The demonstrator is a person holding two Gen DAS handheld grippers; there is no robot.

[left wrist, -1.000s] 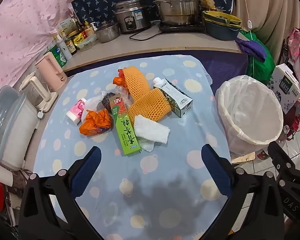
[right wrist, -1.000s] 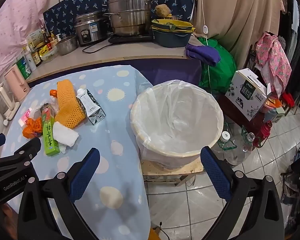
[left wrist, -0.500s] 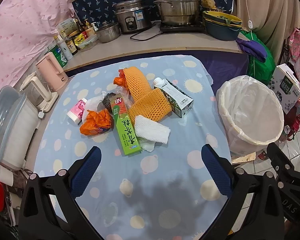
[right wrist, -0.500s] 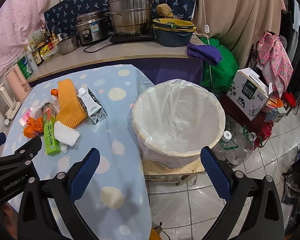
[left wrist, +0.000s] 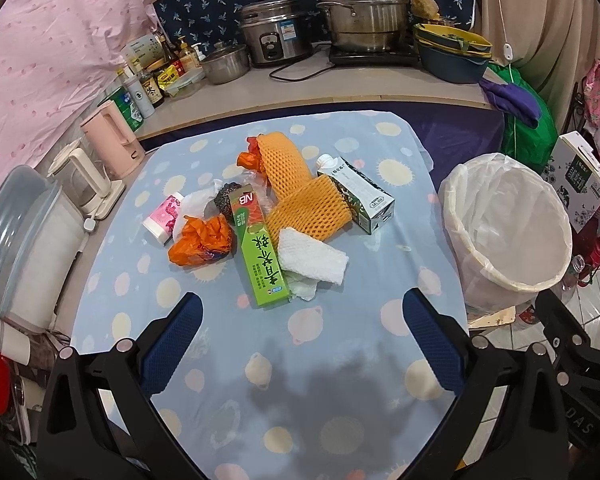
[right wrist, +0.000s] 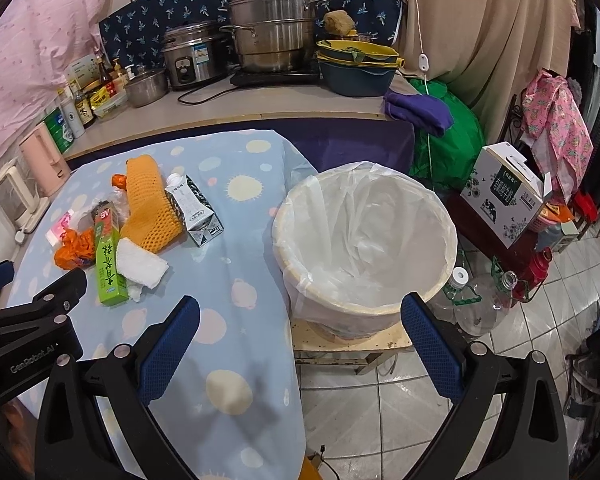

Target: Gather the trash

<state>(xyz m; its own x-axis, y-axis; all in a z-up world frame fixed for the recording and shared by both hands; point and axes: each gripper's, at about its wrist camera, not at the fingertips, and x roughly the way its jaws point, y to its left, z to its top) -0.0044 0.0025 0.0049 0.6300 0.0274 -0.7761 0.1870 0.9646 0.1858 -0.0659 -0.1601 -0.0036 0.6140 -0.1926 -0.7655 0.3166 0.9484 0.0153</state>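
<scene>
The trash is heaped mid-table on the spotted cloth (left wrist: 340, 360): a green carton (left wrist: 260, 258), a white paper towel (left wrist: 312, 255), orange foam netting (left wrist: 308, 210), a milk carton (left wrist: 358, 196) and a crumpled orange bag (left wrist: 202, 240). The lined bin (right wrist: 364, 240) is set just beside the table edge. Both the left gripper (left wrist: 302, 344) and the right gripper (right wrist: 300, 346) are held with jaws wide apart, empty. All items are judged light; the cartons are stiff and best pinched across their narrow sides, while the netting and towel are soft and can be bunched anywhere
</scene>
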